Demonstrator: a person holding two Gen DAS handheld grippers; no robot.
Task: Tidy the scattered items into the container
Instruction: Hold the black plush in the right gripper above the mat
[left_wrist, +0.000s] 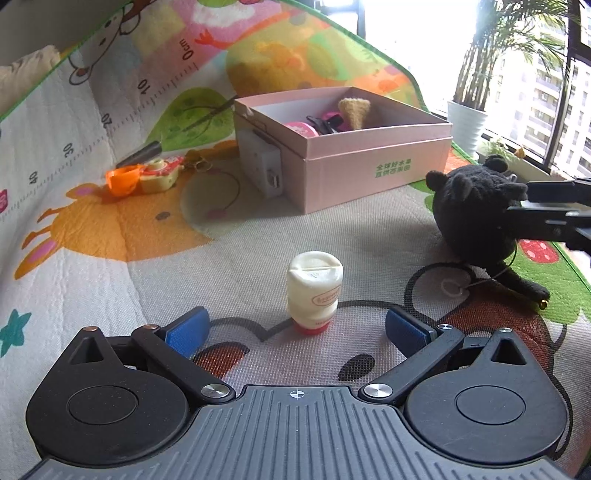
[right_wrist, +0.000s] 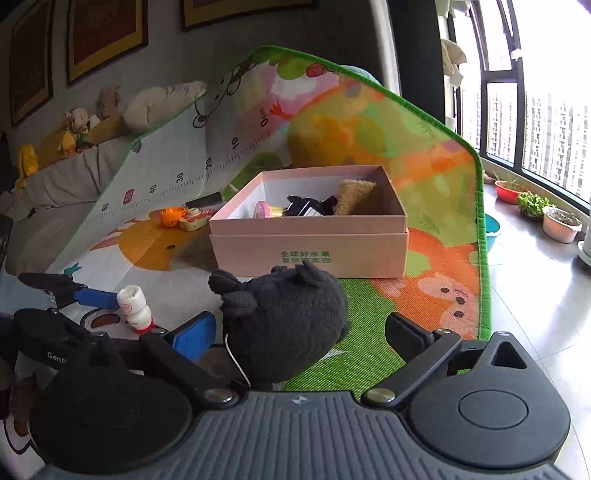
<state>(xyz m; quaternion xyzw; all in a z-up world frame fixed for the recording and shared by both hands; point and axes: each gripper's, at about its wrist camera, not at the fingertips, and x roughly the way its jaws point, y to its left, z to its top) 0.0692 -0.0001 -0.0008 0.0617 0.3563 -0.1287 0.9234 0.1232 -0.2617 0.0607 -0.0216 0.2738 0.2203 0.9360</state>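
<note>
Daylight floods from the blown-out window (left_wrist: 406, 33) (right side) — sharp centre, fisheye-bent edges, soft shadows.

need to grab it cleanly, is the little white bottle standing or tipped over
Standing, upside down: the white bottle rests on its red cap on the mat, flat bottom up, between the open left gripper fingers.

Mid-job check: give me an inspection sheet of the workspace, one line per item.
Surface: cartoon play mat, far edge folded up behind the box.
Job's things: pink box open, already holding several items; white bottle upside down on its red cap; black plush toy on the mat; orange and yellow toy left of the box.
Clutter: a dark tool behind the orange toy.
Grippers: left gripper open, bottle just ahead of the fingers; right gripper open around the plush.
Cables: nothing seen.
Surroundings: windows, potted plants, sofa with soft toys.
</note>
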